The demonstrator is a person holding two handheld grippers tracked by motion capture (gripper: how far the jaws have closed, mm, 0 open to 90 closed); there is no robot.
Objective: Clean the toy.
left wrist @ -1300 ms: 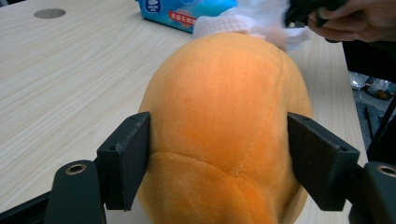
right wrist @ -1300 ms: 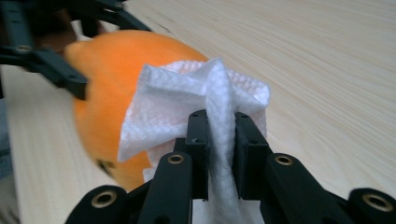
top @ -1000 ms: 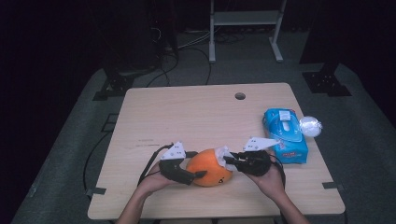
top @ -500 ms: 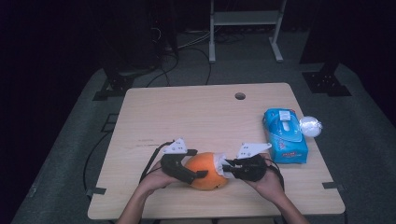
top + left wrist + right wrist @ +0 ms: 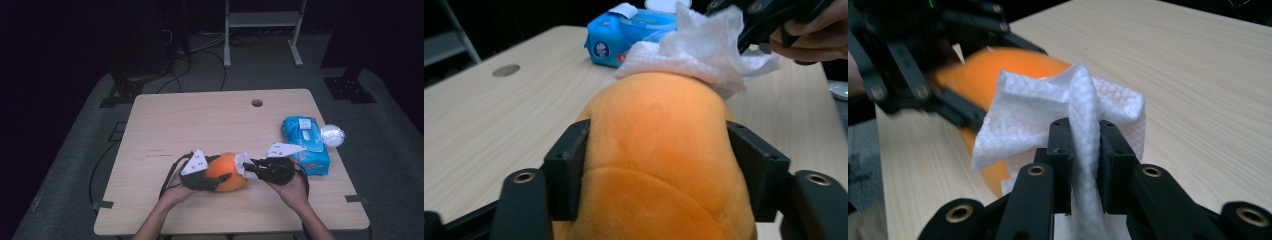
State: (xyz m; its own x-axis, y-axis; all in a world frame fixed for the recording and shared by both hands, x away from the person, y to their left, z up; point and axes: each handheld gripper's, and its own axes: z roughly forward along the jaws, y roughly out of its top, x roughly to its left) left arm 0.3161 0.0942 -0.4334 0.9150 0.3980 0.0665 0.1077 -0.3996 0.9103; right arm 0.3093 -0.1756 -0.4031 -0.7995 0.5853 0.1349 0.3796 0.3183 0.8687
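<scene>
Where plush orange toy [image 5: 659, 165] bulges, crinkled wipe [image 5: 1068, 115] drapes.

Lighting: even overhead light on the pale wooden worktop [image 5: 200, 125]; far surroundings dark. Shadows soft, no glare. High view grainy; left gripper blurred in right gripper view.

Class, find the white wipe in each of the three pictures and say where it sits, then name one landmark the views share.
High view: the white wipe lies low centre, between the orange plush toy and the right gripper.
Left gripper view: top centre-right, draped over the toy's far end.
Right gripper view: centre, pinched between the black jaws.
Shared landmark: the orange plush toy, clamped by the left gripper.
</scene>
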